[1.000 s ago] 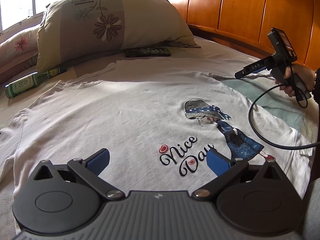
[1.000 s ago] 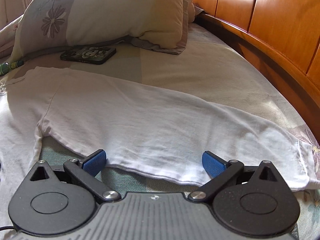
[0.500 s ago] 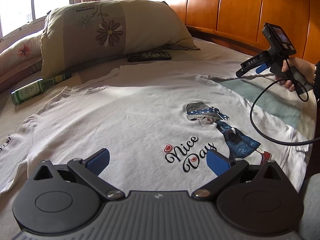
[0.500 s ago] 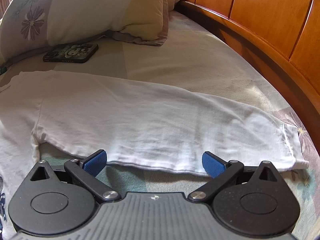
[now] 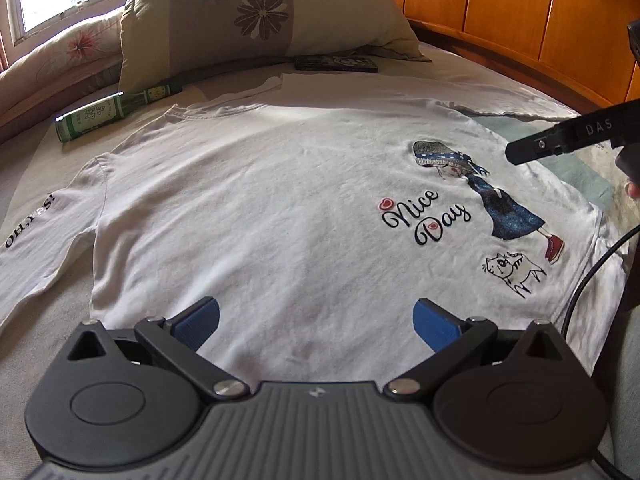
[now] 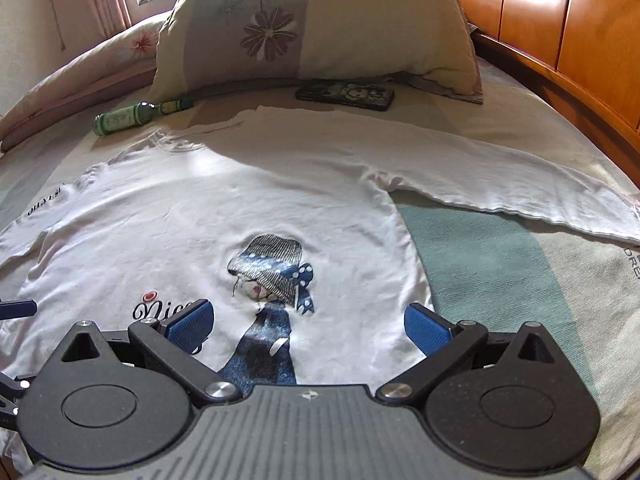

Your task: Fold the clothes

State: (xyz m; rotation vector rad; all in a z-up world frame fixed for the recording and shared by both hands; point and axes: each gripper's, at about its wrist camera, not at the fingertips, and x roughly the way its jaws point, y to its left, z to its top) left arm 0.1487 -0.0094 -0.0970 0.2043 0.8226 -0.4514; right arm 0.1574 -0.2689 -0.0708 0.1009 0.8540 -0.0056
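White shirt (image 5: 280, 208) lies flat beneath both wide-spread, empty grippers (left (image 5: 316, 320), right (image 6: 306, 324)).

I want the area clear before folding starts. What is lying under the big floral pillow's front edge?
A green glass bottle lies with its neck reaching the floral pillow; its tip is hidden. A dark patterned flat case lies just in front, fully visible. Anything deeper is covered.
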